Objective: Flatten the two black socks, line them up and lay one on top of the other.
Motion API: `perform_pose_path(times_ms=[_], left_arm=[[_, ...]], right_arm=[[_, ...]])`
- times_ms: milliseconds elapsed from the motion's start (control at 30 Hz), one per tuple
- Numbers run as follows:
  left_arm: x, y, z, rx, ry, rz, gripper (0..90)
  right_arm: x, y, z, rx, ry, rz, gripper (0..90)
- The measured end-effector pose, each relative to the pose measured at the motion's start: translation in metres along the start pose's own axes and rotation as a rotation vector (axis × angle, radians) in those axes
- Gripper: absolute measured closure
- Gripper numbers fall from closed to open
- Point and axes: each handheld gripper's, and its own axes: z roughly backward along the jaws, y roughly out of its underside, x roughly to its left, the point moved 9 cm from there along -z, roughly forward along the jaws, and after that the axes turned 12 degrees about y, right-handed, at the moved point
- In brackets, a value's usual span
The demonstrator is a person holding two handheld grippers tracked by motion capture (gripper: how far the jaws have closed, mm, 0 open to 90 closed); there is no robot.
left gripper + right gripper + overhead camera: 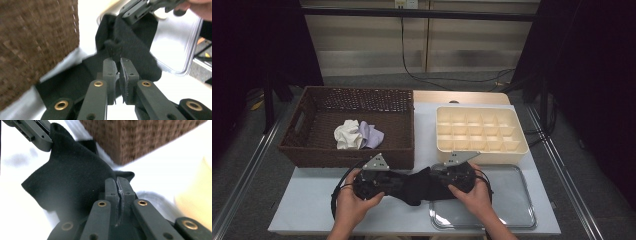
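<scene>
Black cloth (414, 186) stretched left-right btw grippers, left gripper (117, 72) & right gripper (117, 187) fingers pinching its ends.

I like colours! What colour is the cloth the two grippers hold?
Black. The cloth shows best in the right gripper view.

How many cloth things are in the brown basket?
2: a white cloth and a pale purple cloth, bunched side by side on the basket floor. More could hide underneath.
</scene>
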Motion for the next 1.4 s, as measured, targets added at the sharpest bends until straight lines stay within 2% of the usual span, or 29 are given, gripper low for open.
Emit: perform_pose_path(times_ms=[100,167,267,333,367,467,533,633,700,767,800,900,933,1000,1033,1100,1133,1300,1333,1367,1400], left_arm=[[0.001,0.009,-0.001,0.025,0.0,0.018,83.6],[0.001,0.01,-0.001,0.023,0.007,0.022,83.7],[0.002,0.008,-0.001,0.01,0.006,0.028,82.7],[0.003,0.004,-0.002,-0.002,0.001,0.025,79.9],[0.004,0.0,-0.003,-0.018,0.001,0.027,80.0],[0.003,-0.004,-0.005,-0.029,0.009,0.028,79.5],[0.008,-0.007,-0.012,-0.018,-0.028,0.018,70.8],[0.012,-0.006,-0.017,-0.02,-0.02,0.033,70.3],[0.021,-0.002,-0.025,0.002,-0.034,0.049,69.4],[0.022,-0.001,-0.028,-0.001,-0.031,0.061,69.3],[0.026,0.002,-0.032,0.024,-0.04,0.064,68.8],[0.027,0.004,-0.036,0.035,-0.04,0.061,68.4],[0.028,0.005,-0.036,0.052,-0.051,0.052,68.6],[0.028,0.005,-0.039,0.048,-0.054,0.057,69.8],[0.028,0.005,-0.039,0.066,-0.059,0.045,71.6],[0.027,0.005,-0.04,0.063,-0.056,0.041,76.6],[0.025,0.005,-0.041,0.077,-0.053,0.036,79.6],[0.023,0.003,-0.04,0.074,-0.048,0.037,82.6],[0.023,0.001,-0.038,0.06,-0.044,0.034,82.7],[0.021,-0.006,-0.031,0.018,-0.033,0.032,82.8],[0.021,-0.009,-0.027,0.003,-0.042,0.026,82.8]], right_arm=[[-0.001,0.011,0.003,0.008,-0.001,-0.006,87.6],[-0.002,0.016,0.005,0.013,-0.005,-0.005,87.5],[-0.001,0.017,0.007,0.006,-0.009,-0.012,87.5],[0.001,0.017,0.007,0.002,-0.014,-0.005,87.3],[0.004,0.017,0.006,0.013,-0.017,0.018,87.3],[0.007,0.018,0.005,0.015,-0.021,0.022,87.1],[0.008,0.019,0.003,0.017,-0.025,0.024,86.8],[0.009,0.02,0.003,0.018,-0.027,0.025,86.6],[0.009,0.021,0.004,0.024,-0.027,0.024,86.4],[0.009,0.021,0.004,0.023,-0.029,0.025,86.3],[0.009,0.022,0.003,0.021,-0.031,0.02,86.1],[0.009,0.023,0.003,0.022,-0.028,0.02,85.8],[0.01,0.023,0.003,0.023,-0.029,0.023,85.6],[0.01,0.023,0.002,0.026,-0.031,0.03,85.5],[0.01,0.024,0.002,0.025,-0.03,0.029,85.4],[0.01,0.024,0.002,0.025,-0.03,0.028,85.4],[0.01,0.024,0.002,0.024,-0.03,0.028,85.2],[0.01,0.023,0.002,0.023,-0.028,0.021,85.2],[0.01,0.023,0.002,0.023,-0.03,0.017,85.2],[0.008,0.022,0.003,0.02,-0.025,0.017,85.2],[0.007,0.022,0.004,0.018,-0.021,0.015,85.2]])
